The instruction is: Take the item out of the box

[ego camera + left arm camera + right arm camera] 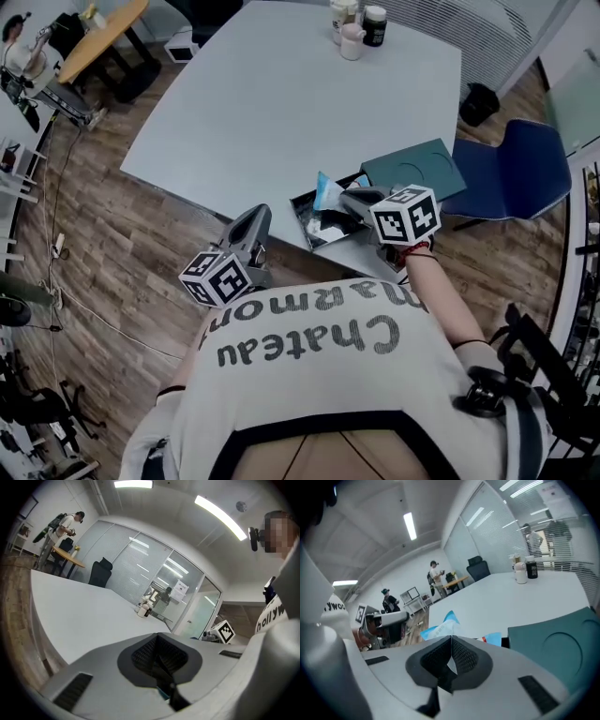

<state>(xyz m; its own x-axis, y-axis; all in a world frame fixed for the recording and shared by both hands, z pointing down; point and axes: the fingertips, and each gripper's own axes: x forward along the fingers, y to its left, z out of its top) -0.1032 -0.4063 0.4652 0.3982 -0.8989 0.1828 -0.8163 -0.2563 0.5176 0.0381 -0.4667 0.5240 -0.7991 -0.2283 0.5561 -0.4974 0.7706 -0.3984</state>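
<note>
An open dark box (pixel 302 208) sits at the near edge of the grey table (pixel 281 103), its teal lid (pixel 412 169) lying beside it on the right. My right gripper (pixel 349 201) reaches into the box and is shut on a blue and white packet (pixel 326 191). In the right gripper view the packet (pixel 442 628) sticks up past the closed jaws of my right gripper (pixel 451 643), with the lid (pixel 555 644) to the right. My left gripper (pixel 251 225) hangs off the table's near edge, left of the box. Its pads (pixel 149 652) meet with nothing held.
Cups and jars (pixel 356 26) stand at the table's far edge. A blue chair (pixel 516 173) is to the right of the table. A wooden desk (pixel 98 37) with a person beside it stands at far left, over wood flooring with cables.
</note>
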